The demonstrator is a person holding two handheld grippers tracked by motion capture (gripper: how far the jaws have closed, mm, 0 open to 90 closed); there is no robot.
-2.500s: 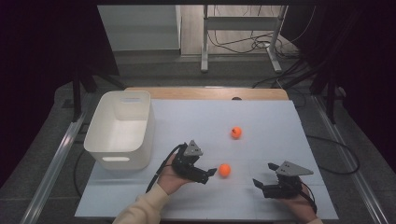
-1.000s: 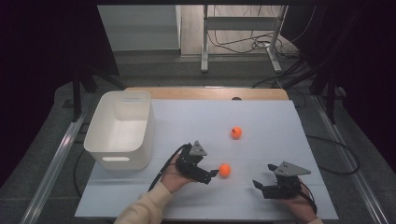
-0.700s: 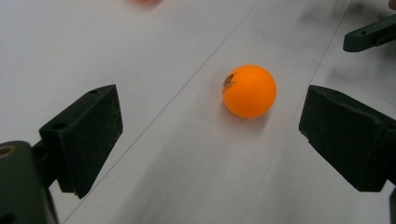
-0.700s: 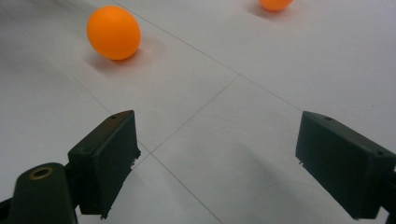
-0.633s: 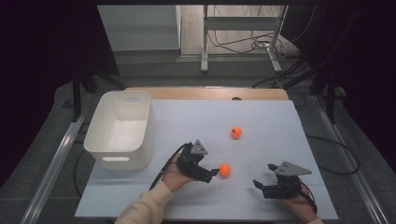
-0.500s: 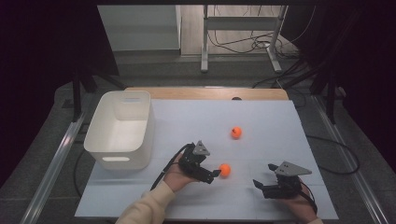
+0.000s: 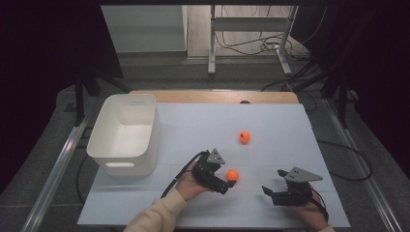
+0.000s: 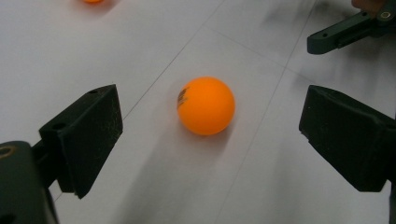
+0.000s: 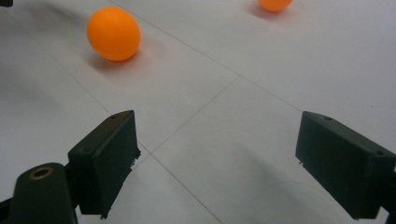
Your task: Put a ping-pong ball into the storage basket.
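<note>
Straddling the small orange plastic ball (image 8: 206,106), the left hand-held gripper (image 7: 224,182) has its jaws spread wide, one to each side and neither touching. In the high view, this ball (image 7: 232,175) rests on the white bench (image 7: 193,130) at lower centre of the frame, just beside the gripper tip.

Handling judgement: the ball appears light, rigid, thin-walled and smooth. It will likely roll or squirt out under uneven contact. Take hold across its widest line, with the jaw pads square to each other and gentle closing force.

Orientation: as a sphere, it has no long axis and points nowhere; a dark printed mark faces the left of the left gripper view.

The right hand-held gripper (image 7: 277,193), lower right, is likewise spread over bare bench. A second orange ball (image 7: 244,137) lies well apart, above centre. The white plastic bin (image 7: 126,145) stands at left.
</note>
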